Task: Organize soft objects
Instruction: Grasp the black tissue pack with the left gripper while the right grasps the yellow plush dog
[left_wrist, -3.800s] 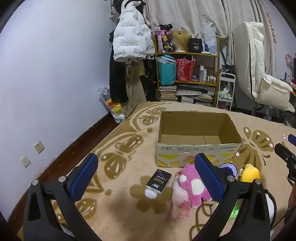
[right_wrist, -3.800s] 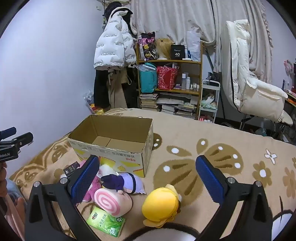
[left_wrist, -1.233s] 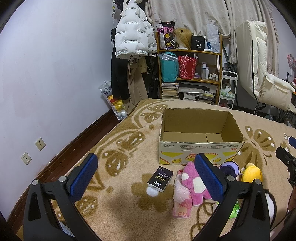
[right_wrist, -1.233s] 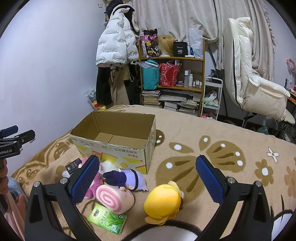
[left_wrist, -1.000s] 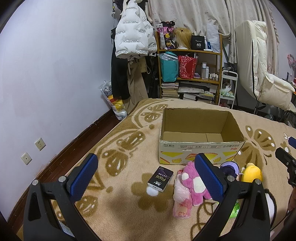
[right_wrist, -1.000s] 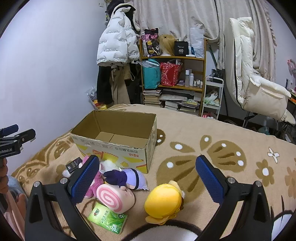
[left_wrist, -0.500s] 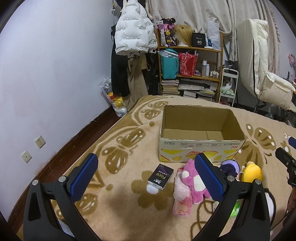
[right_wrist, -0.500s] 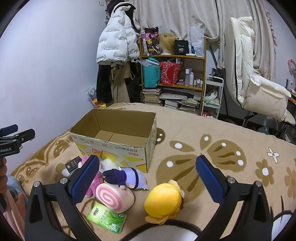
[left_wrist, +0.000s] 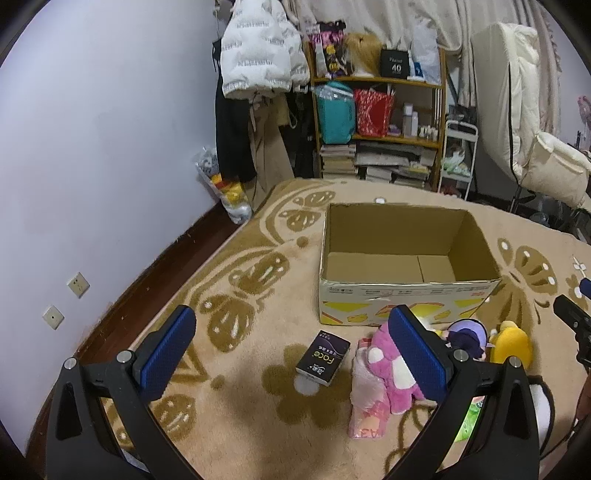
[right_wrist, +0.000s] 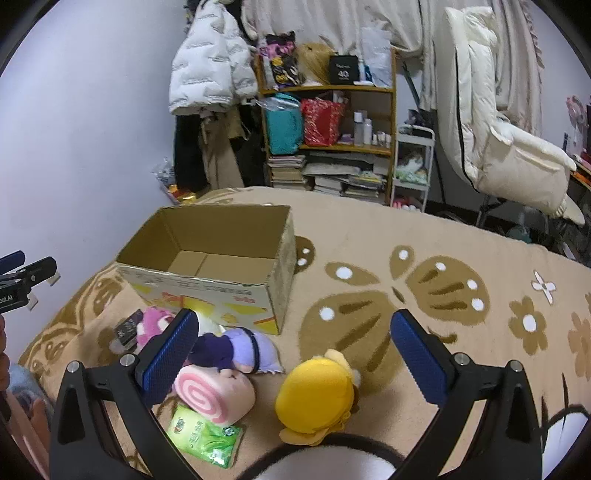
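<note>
Several soft toys lie on the beige blanket (right_wrist: 424, 236), just in front of the open cardboard box (right_wrist: 236, 236), which looks empty inside. There is a yellow plush (right_wrist: 314, 391), a purple doll (right_wrist: 236, 350), a pink swirl roll (right_wrist: 214, 387) and a pink bear (left_wrist: 388, 369). A green tissue pack (right_wrist: 205, 435) lies under the edge of the roll, and a black pack (left_wrist: 323, 357) lies beside the bear.

The left gripper (left_wrist: 291, 354) is spread wide and holds nothing; it hangs above the blanket, with the black pack and the bear ahead of it. The right gripper (right_wrist: 295, 350) is also spread wide and empty, and the yellow plush lies between the lines of its fingers, a little below.

I judge that the toys are light and they squash easily, so the fingers can press deep into them without damage. The yellow plush is round and smooth, so it may slip out; it is better to take it across the middle of the body, not at the thin brim. The bear is best taken by its body, because a limb would let it swing.
</note>
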